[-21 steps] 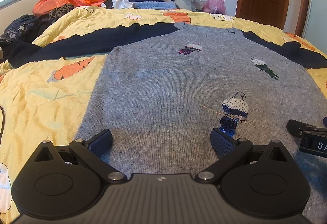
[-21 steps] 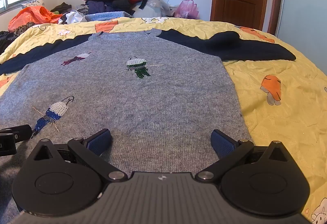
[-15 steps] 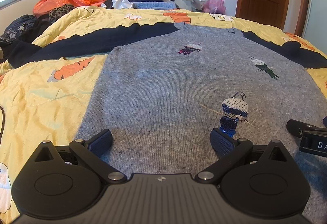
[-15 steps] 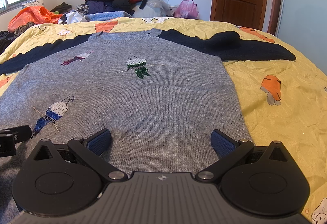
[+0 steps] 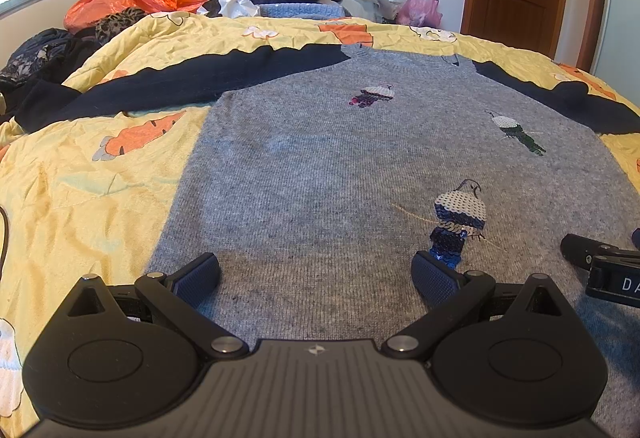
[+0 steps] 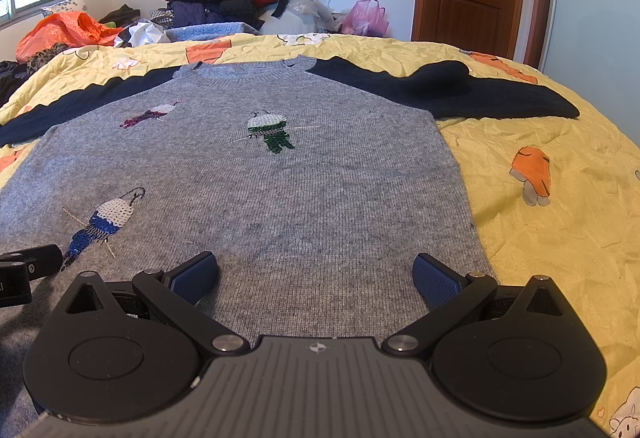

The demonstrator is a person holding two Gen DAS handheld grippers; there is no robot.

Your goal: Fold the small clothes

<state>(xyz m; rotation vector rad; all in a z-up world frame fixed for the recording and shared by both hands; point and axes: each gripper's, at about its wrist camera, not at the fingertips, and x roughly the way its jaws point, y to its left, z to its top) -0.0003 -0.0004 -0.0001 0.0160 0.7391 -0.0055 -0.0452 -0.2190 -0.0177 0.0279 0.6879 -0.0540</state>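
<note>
L wrist view: left hand-held gripper (image 5: 316, 274) jaws wide apart, nothing betw. them, over near hem of grey sweater (image 5: 340, 166), which lies flat across bed (image 5: 80, 190).
R wrist view: right hand-held gripper (image 6: 316, 274) also fully spread, empty, above hem nr sweater's right side edge; navy sleeve (image 6: 480, 94) reaches twd bed's right edge.

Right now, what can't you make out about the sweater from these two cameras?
- Sweater hem: both views, covered by the left gripper and right gripper bodies.
- Left sleeve cuff: left view, lost against dark clothes at the frame edge.
- Back side: faces the quilt.
</note>
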